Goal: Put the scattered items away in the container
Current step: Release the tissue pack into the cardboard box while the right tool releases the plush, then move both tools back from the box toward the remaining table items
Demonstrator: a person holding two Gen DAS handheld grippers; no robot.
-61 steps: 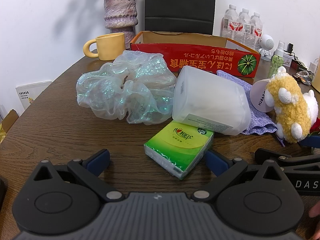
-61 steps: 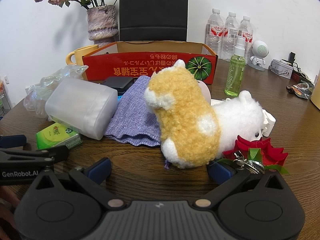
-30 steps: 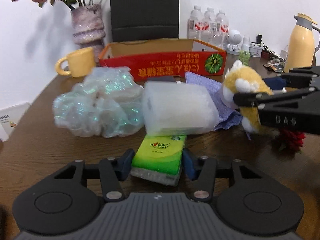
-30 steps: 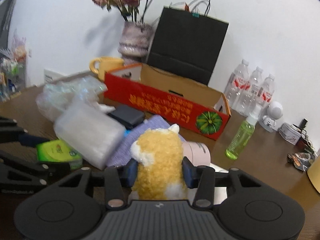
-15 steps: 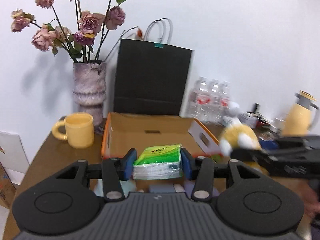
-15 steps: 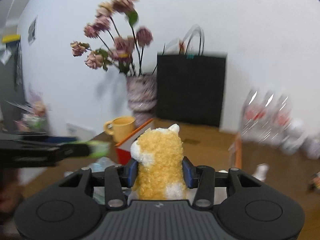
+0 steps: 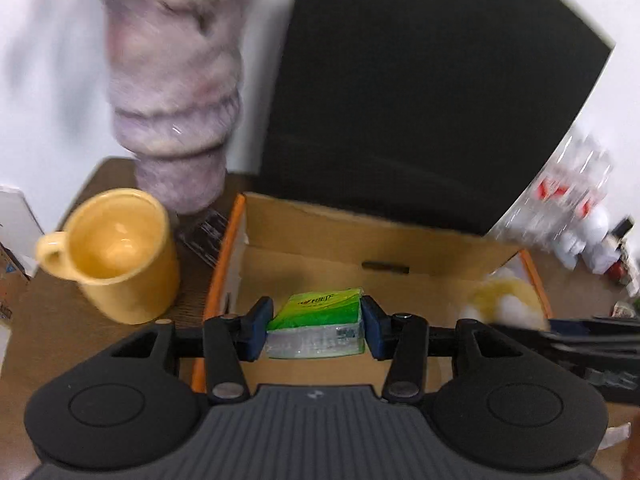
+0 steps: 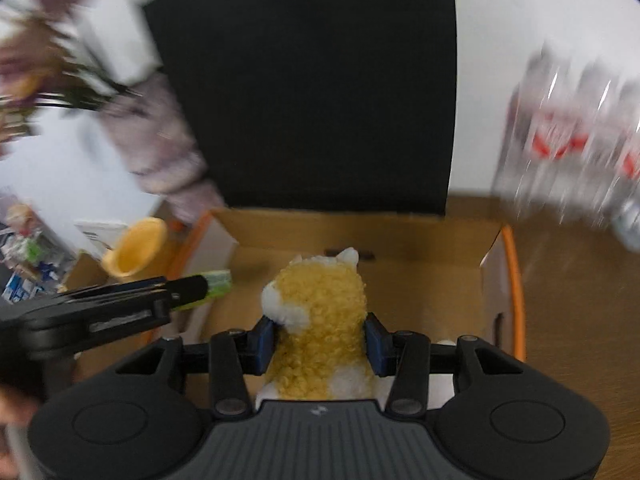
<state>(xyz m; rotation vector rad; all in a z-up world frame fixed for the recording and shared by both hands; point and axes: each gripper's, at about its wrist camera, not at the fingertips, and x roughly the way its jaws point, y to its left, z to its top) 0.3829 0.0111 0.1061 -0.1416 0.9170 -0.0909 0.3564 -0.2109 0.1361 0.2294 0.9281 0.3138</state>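
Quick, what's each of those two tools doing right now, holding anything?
Left tool: closed on the green tissue pack, held over the cardboard box.
Right tool: closed on the plush toy, also over the box.

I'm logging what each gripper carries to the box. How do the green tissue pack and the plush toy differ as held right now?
The tissue pack is a flat, green, plastic-wrapped block; the plush toy is a curly yellow-and-white rounded figure. The tissue pack lies level across the left gripper; the plush toy stands upright, rising above the right gripper. Both are clamped from two sides over the open cardboard box.
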